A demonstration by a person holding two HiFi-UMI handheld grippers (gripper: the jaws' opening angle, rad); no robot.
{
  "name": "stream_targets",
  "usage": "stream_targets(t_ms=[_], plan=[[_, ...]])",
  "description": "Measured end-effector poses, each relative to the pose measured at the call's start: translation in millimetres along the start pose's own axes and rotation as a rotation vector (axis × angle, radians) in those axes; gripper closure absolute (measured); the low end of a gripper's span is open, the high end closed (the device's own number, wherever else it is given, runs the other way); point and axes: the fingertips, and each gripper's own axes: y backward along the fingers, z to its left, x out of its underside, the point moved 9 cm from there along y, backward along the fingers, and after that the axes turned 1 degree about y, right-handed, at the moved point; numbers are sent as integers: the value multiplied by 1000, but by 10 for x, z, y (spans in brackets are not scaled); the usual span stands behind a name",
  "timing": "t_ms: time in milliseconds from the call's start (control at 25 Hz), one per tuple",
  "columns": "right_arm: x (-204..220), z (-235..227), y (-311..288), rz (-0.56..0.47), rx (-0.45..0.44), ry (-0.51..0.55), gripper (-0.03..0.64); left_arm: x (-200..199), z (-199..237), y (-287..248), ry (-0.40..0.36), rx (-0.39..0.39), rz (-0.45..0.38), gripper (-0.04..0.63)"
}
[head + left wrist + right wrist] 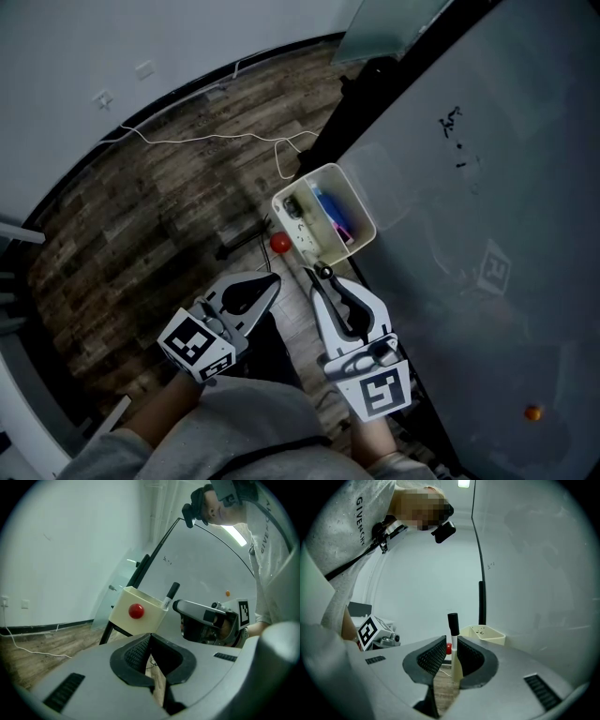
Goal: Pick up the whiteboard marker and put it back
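The whiteboard marker (453,637) is white with a black cap and stands upright between the pads of my right gripper (451,645), which is shut on it. In the head view the right gripper (324,277) holds the marker (323,273) just below the cream tray (357,199) fixed to the whiteboard (487,187). From the left gripper view the marker (170,594) rises beside the tray (123,599). My left gripper (271,281) hangs to the left of the right one, jaws shut with nothing between them (150,641).
A red round magnet (279,243) sits on the tray's side wall. A blue item (330,208) and other small things lie inside the tray. The whiteboard's black stand (366,84) and a white cable (206,139) are on the wooden floor. An orange magnet (532,412) sticks to the board.
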Motion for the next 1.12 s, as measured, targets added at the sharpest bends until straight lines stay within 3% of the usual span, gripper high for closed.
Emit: stream_targets(t_ms=[1120], plan=[[46, 248, 96, 78, 11, -108, 597, -225, -142, 95, -79, 26, -40, 580]])
